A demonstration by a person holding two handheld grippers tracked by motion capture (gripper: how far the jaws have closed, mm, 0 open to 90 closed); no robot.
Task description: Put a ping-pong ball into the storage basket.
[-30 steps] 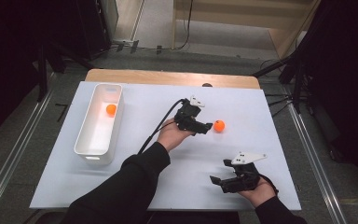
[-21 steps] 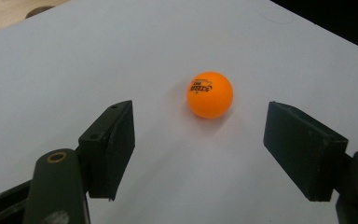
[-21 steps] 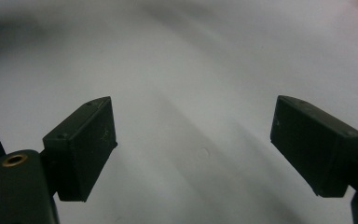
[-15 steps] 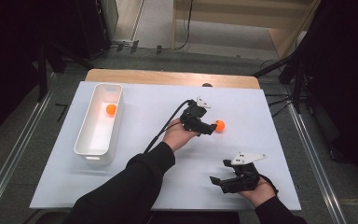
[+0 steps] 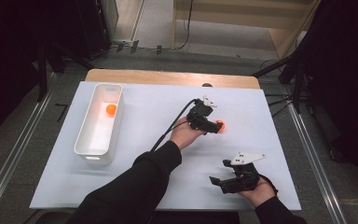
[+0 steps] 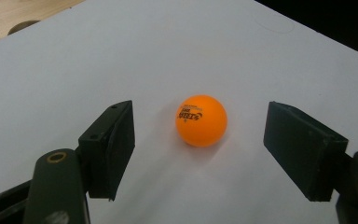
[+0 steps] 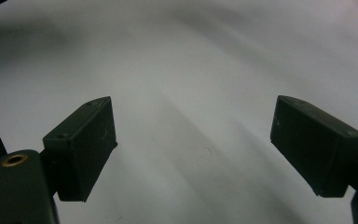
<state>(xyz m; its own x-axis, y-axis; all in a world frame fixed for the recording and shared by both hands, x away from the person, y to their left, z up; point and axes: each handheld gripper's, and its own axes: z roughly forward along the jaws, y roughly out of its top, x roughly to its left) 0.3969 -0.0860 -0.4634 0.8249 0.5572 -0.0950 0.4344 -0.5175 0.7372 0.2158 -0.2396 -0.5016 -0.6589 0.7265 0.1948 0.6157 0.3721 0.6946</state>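
Since the earlier frames the left gripper (image 5: 213, 127) has slid across the bench toward the ball (image 5: 219, 125), which lay clear of its tips a second ago and now sits at them; the right gripper (image 5: 221, 181) has stayed where it was. That ball (image 6: 201, 120) rests on the white bench (image 5: 144, 107) right of centre, between the left gripper's (image 6: 199, 149) spread jaws and touched by neither, so the gripper is released and holds nothing. It lies a little nearer the left pad and toward the far ends of the pads, so, as I judge it, the hand should ease forward until the ball is level with the middle of the pads and centred between them, keep the tips low to the bench, then close slowly and evenly; a round, light ball will likely squirt away if one pad meets it first. A second ball (image 5: 111, 109) lies in the white bin (image 5: 86, 148) at the left, which suggests where this one is bound. The right gripper (image 7: 193, 149) hangs over bare bench near the front edge, jaws wide and empty. From the left gripper view come the gaps either side of the ball and its printed lettering, which the high view hides behind the gripper body; from the high view come the bin, the other ball and how far apart the two hands are.
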